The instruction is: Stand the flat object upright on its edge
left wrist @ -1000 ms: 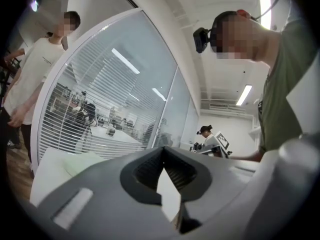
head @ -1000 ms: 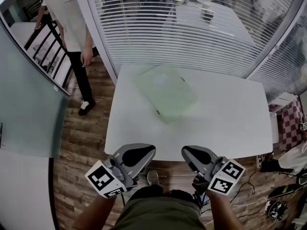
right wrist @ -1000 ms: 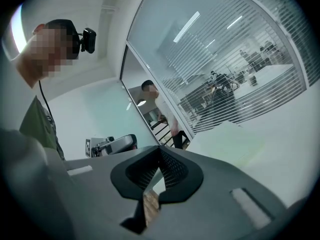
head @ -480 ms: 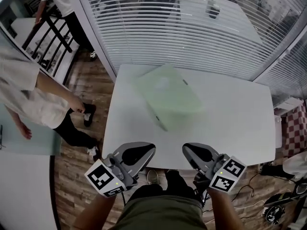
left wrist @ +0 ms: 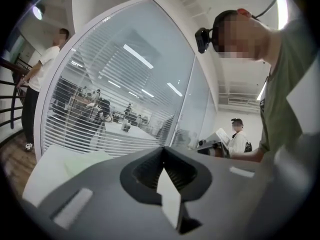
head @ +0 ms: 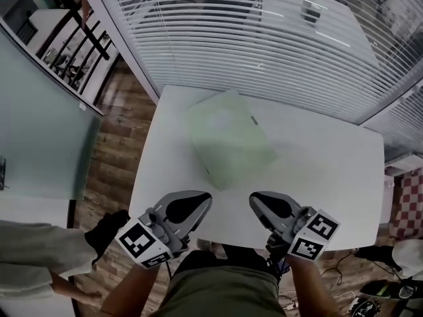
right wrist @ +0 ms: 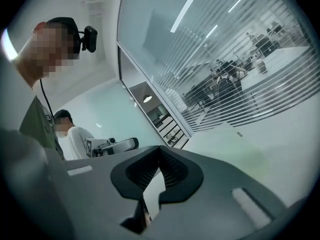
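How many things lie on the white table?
1: a pale green pad lying flat, far left on the table. The left gripper and right gripper hide a little of the near edge.

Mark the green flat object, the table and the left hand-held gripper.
green flat object (head: 230, 139), head view, middle of top face
table (head: 330, 170), head view, bare surface at right
left hand-held gripper (head: 205, 198), head view, closed jaw tips

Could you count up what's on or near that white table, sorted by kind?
pale green flat object: 1, lying flat
tongs: 2, left tongs and right tongs, both shut, holding nothing
white table: 1
Total: 4
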### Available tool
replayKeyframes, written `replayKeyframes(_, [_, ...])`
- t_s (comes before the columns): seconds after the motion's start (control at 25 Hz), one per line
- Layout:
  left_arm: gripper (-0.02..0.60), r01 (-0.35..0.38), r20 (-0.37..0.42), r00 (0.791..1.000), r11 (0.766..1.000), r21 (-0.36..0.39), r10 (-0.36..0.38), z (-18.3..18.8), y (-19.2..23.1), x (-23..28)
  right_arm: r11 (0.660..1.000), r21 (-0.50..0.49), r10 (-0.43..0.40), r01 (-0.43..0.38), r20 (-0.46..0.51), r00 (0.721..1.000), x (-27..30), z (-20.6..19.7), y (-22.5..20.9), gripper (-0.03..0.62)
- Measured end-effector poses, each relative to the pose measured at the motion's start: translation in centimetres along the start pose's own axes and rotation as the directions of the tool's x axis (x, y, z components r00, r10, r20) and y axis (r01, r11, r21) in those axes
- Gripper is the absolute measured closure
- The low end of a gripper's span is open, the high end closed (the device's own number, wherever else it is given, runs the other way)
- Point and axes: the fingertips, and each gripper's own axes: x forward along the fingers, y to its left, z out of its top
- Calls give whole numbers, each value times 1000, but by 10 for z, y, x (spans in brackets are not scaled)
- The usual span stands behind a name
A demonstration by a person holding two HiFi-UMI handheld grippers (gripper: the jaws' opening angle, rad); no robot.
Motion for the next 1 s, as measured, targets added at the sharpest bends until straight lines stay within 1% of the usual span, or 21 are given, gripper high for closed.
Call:
replayKeyframes(0.28, [581,-81,-17,997,997,-5,81,-11,8,30,999,-8,49,-49,-34,998,-3,15,-33,583])
replayKeyframes(0.4, [581,-117,-24,993,993,-13,117,-17,14,42,999,-13,52,-53,-54,997,-3,19,-52,583])
replayKeyframes(0.72, [581,-199,-73,978,979,-40,196,-48,38,63,999,-41,24,-29,-109,994,7,20,-104,583])
replayKeyframes(1.0, [581,-266,-86,962,961,-82,259,-68,69,67,997,-83,-14,1,-161,987,23,15,-137,582])
